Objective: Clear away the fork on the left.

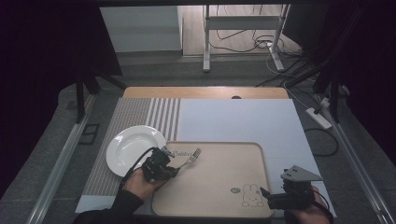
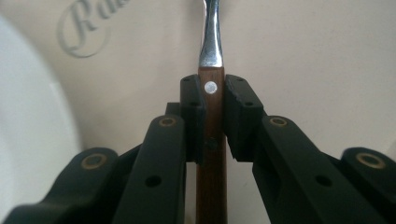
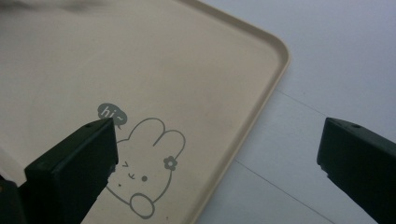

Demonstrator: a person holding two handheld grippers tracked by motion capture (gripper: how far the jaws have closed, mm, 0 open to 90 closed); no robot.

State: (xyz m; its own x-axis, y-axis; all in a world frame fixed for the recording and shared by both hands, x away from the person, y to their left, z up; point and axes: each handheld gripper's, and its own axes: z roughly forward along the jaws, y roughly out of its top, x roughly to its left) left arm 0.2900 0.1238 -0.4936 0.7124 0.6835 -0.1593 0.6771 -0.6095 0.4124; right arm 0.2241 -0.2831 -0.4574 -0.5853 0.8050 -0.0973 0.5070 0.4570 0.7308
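Observation:
A fork (image 1: 190,158) with a brown wooden handle (image 2: 211,140) and steel neck lies over the left part of the beige tray (image 1: 224,186). My left gripper (image 1: 161,164) is shut on the handle, both pads pressing its sides just below a metal rivet. The tines point toward the tray's far side. A white plate (image 1: 132,147) sits left of the tray on the striped mat, its rim (image 2: 32,140) close beside my left jaws. My right gripper (image 1: 275,198) stands open at the tray's near right corner, above the rabbit drawing (image 3: 144,172), with nothing between its jaws.
The tray (image 3: 187,70) rests on a pale blue sheet (image 1: 243,121) that covers a wooden table. A striped placemat (image 1: 140,116) lies at the left. Beyond the table are a metal stand, floor cables and a power strip (image 1: 319,117).

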